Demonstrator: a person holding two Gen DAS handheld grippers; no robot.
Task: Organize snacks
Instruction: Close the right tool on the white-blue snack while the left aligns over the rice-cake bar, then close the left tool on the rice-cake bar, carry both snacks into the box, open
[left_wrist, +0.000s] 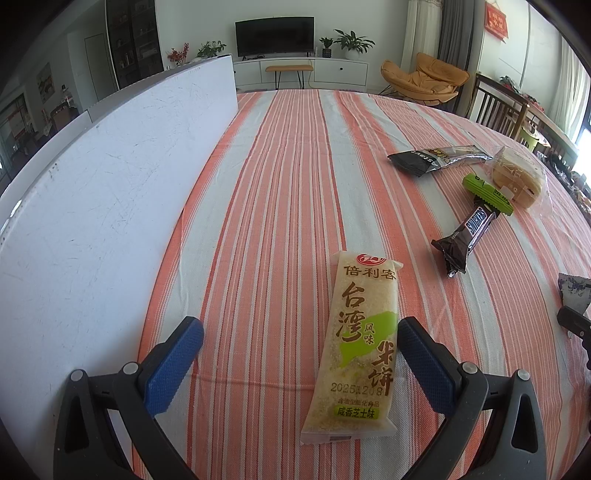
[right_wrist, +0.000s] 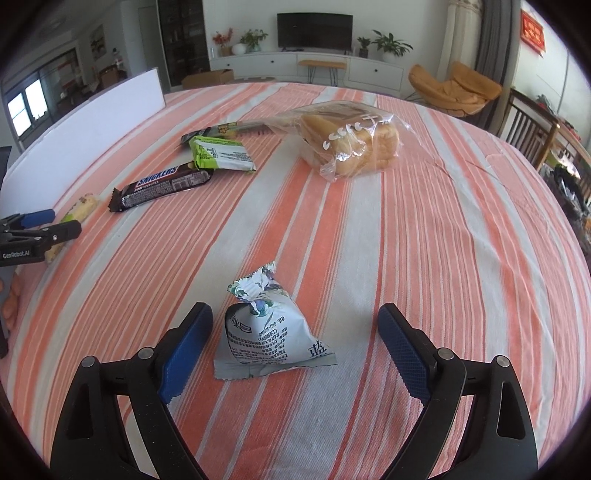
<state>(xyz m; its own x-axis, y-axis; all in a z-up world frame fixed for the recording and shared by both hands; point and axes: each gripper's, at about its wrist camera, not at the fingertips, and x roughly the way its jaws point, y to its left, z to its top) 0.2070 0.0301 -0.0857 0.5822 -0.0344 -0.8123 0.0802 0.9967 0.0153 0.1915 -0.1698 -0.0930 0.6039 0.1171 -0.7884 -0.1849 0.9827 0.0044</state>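
Note:
My left gripper (left_wrist: 301, 332) is open, and a long rice cracker pack (left_wrist: 356, 347) lies flat on the striped cloth between its fingers, nearer the right one. My right gripper (right_wrist: 295, 317) is open around a small grey-blue pouch (right_wrist: 267, 332) lying on the cloth, nearer the left finger. A Snickers bar (right_wrist: 162, 186), a green wafer pack (right_wrist: 221, 155), a dark foil pack (left_wrist: 436, 157) and a bagged bread loaf (right_wrist: 351, 147) lie farther out. The left gripper also shows in the right wrist view (right_wrist: 48, 223).
A long white board (left_wrist: 92, 206) stands along the table's left side. Wooden chairs (left_wrist: 498, 103) stand past the right edge. The striped tablecloth (right_wrist: 461, 240) covers the table. An orange armchair and a TV unit are beyond the far edge.

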